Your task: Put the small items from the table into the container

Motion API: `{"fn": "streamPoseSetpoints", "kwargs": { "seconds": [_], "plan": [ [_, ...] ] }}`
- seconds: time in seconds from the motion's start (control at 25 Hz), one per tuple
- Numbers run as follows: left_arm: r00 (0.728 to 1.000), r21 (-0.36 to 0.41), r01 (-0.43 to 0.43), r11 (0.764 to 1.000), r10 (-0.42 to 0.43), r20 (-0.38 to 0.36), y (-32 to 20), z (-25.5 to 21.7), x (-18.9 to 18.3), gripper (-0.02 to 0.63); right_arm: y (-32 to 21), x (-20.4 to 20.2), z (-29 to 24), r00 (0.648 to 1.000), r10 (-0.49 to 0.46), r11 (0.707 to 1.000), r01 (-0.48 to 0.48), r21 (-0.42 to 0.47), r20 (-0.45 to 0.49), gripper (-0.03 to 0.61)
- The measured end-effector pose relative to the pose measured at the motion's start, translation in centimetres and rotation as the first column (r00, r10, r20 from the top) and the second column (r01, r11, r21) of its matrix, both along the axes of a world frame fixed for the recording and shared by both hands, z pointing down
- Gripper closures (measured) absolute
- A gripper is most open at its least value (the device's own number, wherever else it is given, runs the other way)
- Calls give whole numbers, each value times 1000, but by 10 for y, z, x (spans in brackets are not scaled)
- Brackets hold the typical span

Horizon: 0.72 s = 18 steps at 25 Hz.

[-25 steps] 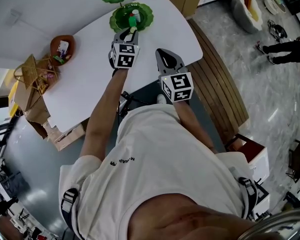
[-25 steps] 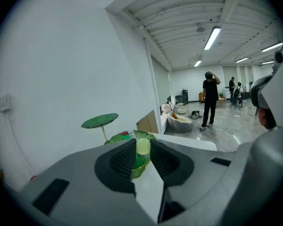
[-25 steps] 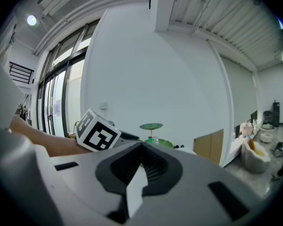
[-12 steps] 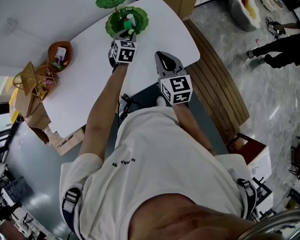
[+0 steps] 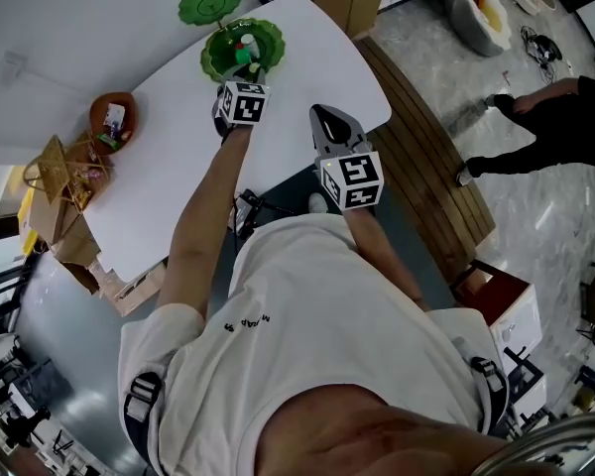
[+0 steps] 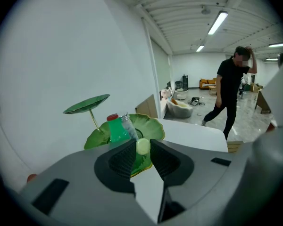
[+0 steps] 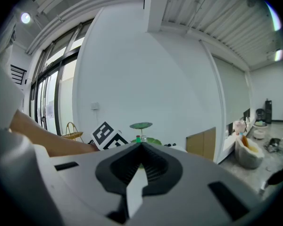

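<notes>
The left tongs (image 6: 142, 150) are clamped on a small pale ball (image 6: 143, 146), pinched between the tips. In the left gripper view the ball shows against the near rim of a green leaf-shaped dish (image 6: 153, 126); I cannot tell whether it touches the dish. Inside the dish, just behind the ball, stand a green bottle (image 6: 117, 131) with a red cap and a clear bottle (image 6: 128, 125) that leans against it. A second green leaf (image 6: 87, 103) on a thin stem stands just behind the dish.

The right tongs (image 7: 141, 147) are closed together with nothing between them. In the head view they sit over the near right part of the tabletop (image 5: 307, 62), apart from the dish.

The tabletop is white with rounded corners, set against a white wall. The dish is near its far edge. At the left end, well apart from the dish, are a brown bowl (image 5: 111, 117) holding small things and a gold wire basket (image 5: 58, 157).

The tabletop is bare between the dish and the near edge, and to the right as far as the rounded corner. A slatted wooden bench (image 5: 426, 162) runs along the right side, with grey polished floor (image 5: 545, 226) beyond it. A person in black (image 5: 535, 132) stands on that floor, well away from the tabletop.
</notes>
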<state>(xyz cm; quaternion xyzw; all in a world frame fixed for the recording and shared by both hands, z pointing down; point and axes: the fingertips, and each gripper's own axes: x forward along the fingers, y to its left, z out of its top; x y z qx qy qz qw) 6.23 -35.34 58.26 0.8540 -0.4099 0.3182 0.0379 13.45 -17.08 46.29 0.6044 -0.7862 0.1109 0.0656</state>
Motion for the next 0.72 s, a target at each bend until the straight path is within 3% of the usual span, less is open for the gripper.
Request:
{"fn": "streamPoseSetpoints", "kwargs": {
  "seconds": [0.72],
  "plan": [
    [1000, 0, 9, 1000, -9, 10, -7, 1, 6, 520, -6, 11, 4, 1000, 7, 1000, -7, -11, 10, 575]
  ]
}}
